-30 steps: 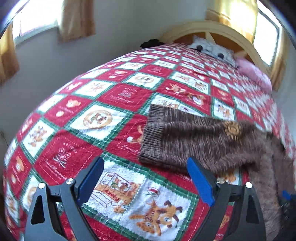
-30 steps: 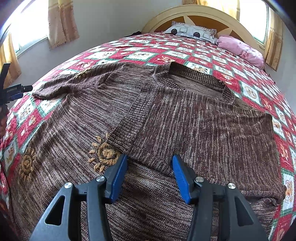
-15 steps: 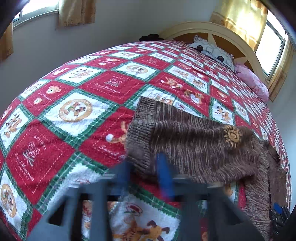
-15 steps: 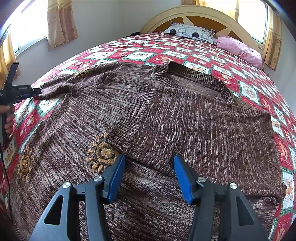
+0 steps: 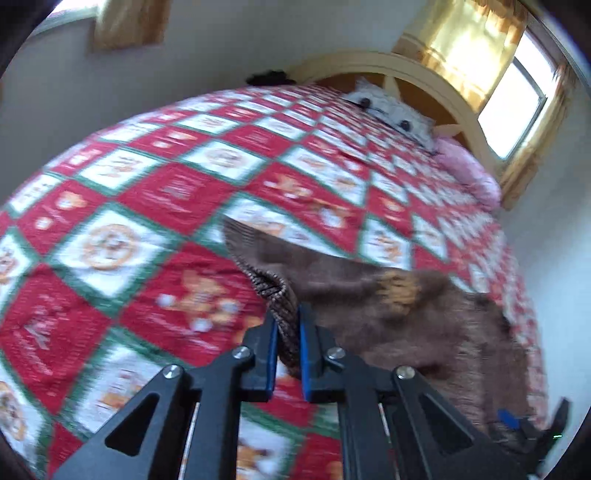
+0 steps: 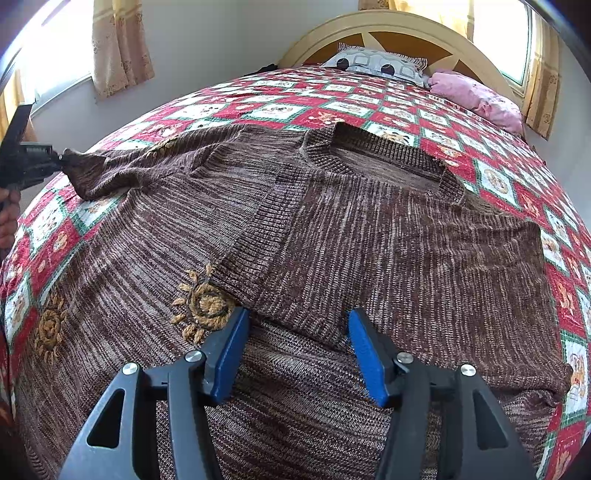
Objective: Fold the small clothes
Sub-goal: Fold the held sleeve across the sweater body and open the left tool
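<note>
A brown knitted sweater (image 6: 388, 236) with embroidered sun motifs lies spread on the bed, one sleeve folded across its chest. Its other sleeve (image 5: 369, 295) stretches out to the left. My left gripper (image 5: 287, 321) is shut on that sleeve's ribbed cuff (image 5: 275, 295) and holds it a little above the quilt; from the right wrist view the same left gripper (image 6: 55, 162) pinches the cuff at the far left. My right gripper (image 6: 295, 332) stands open just above the sweater's body, its blue pads on either side of the folded sleeve's edge, not pressing on it.
A red, white and green patchwork quilt (image 6: 280, 107) covers the bed. Pillows, one patterned (image 6: 376, 66) and one pink (image 6: 476, 98), lie by the curved headboard (image 6: 406, 29). Curtained windows flank the bed. A person's hand (image 6: 7, 221) shows at the left edge.
My left gripper has gone from wide open to shut on the sleeve cuff and has lifted it slightly off the quilt. The right gripper has kept its place.
</note>
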`<state>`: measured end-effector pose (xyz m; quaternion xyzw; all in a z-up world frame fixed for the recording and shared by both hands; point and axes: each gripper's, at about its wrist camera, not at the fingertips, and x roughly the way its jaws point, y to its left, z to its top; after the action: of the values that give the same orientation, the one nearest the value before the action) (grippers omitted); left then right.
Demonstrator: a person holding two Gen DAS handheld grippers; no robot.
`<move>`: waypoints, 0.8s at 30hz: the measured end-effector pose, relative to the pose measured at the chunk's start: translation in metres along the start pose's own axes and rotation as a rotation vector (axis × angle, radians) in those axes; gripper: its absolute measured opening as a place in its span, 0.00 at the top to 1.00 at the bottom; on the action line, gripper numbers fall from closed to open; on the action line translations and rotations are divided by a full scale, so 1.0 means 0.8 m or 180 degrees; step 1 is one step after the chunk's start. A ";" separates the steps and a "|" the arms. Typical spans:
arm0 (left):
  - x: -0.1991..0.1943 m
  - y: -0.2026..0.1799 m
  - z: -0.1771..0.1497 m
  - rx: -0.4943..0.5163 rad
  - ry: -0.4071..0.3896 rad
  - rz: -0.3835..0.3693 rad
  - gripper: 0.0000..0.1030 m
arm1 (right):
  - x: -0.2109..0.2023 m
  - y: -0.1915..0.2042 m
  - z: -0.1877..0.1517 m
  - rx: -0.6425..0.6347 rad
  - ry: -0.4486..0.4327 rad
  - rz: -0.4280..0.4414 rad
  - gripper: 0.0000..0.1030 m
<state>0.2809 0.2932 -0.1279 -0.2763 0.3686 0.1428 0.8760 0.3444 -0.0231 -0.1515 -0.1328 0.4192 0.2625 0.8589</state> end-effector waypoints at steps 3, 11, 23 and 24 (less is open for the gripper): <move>-0.006 -0.039 0.005 0.0125 -0.0031 -0.0140 0.90 | -0.001 -0.002 0.000 0.0036 -0.0012 0.0024 0.44; -0.028 -0.154 0.010 0.0489 -0.0100 -0.0681 0.91 | -0.015 -0.007 -0.002 0.0131 -0.0149 0.0156 0.42; -0.001 -0.309 -0.057 0.1051 0.0160 -0.1276 0.91 | -0.061 -0.049 -0.024 0.0487 -0.0423 0.0123 0.41; 0.006 -0.322 -0.071 0.1143 0.0211 -0.1309 0.91 | -0.063 -0.051 -0.028 0.0501 -0.0418 0.0105 0.41</move>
<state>0.3691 0.0523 -0.0667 -0.1900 0.3526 -0.1148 0.9090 0.3271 -0.0838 -0.1254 -0.0405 0.3835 0.2510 0.8879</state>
